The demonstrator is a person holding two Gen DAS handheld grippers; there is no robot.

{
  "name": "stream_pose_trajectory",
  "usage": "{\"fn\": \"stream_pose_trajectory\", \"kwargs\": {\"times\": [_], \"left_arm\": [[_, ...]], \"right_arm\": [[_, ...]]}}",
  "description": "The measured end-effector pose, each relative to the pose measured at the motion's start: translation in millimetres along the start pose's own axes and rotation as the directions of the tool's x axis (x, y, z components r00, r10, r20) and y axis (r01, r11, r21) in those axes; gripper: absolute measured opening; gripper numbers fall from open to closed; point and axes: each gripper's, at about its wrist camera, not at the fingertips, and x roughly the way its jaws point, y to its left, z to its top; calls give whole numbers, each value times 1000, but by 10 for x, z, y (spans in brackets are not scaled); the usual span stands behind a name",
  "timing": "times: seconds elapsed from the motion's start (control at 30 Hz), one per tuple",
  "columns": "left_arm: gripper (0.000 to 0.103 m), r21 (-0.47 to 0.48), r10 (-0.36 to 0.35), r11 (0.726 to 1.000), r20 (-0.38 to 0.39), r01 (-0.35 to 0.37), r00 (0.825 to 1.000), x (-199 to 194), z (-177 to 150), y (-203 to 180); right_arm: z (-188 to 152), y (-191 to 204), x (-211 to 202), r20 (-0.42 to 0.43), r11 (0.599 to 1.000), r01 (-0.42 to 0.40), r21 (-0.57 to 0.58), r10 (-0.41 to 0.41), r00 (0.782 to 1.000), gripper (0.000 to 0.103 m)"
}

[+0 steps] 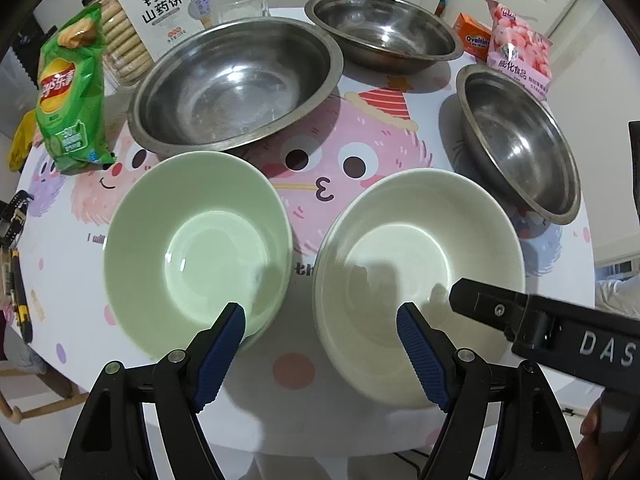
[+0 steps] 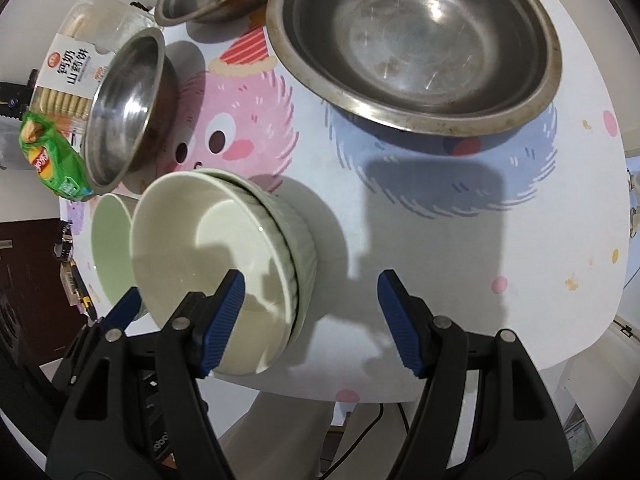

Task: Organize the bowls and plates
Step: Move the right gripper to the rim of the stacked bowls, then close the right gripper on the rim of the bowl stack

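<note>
A pale green bowl [image 1: 196, 240] and a cream bowl [image 1: 416, 280] sit side by side near the table's front edge. In the right wrist view the cream bowl [image 2: 216, 248] is nested in a ribbed bowl, with the green bowl [image 2: 112, 248] behind it. Three steel bowls stand further back: a large one [image 1: 236, 84], one behind it [image 1: 380, 32] and one at the right [image 1: 520, 140]. My left gripper [image 1: 320, 316] is open, one finger over each ceramic bowl's near rim. My right gripper [image 2: 310, 284] is open astride the cream bowl's right wall, holding nothing.
A green chips bag [image 1: 72, 92], a biscuit box [image 1: 160, 4], an orange Ovaltine box [image 1: 474, 40] and a pink snack bag [image 1: 520, 48] line the back of the cartoon-print table [image 1: 320, 168]. The right gripper's black frame [image 1: 540, 328] reaches in close to the cream bowl.
</note>
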Motion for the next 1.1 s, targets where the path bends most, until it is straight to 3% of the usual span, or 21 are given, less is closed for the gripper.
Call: {"fn": "stream_pose_trajectory", "kwargs": {"times": [0.53,0.6,0.67,1.1], "left_arm": [[81,52,10,999,-32,-8,999,339,124,-132],[81,62,14,998,-39,-12,999,355,141,-162],[81,76,28,997,-44,-24,999,365,151,-211],[81,197,93,975,51,-102,994,254,136,-533]], "right_arm": [[84,-23,156,-23,1000,14,14,-14,1000,69],[78,-21,161,-25,1000,8,8,-8,1000,62],[72,-18,168,-31,1000,17,8,-16,999,60],[38,-6,92,-12,999,-3,33,3,1000,59]]}}
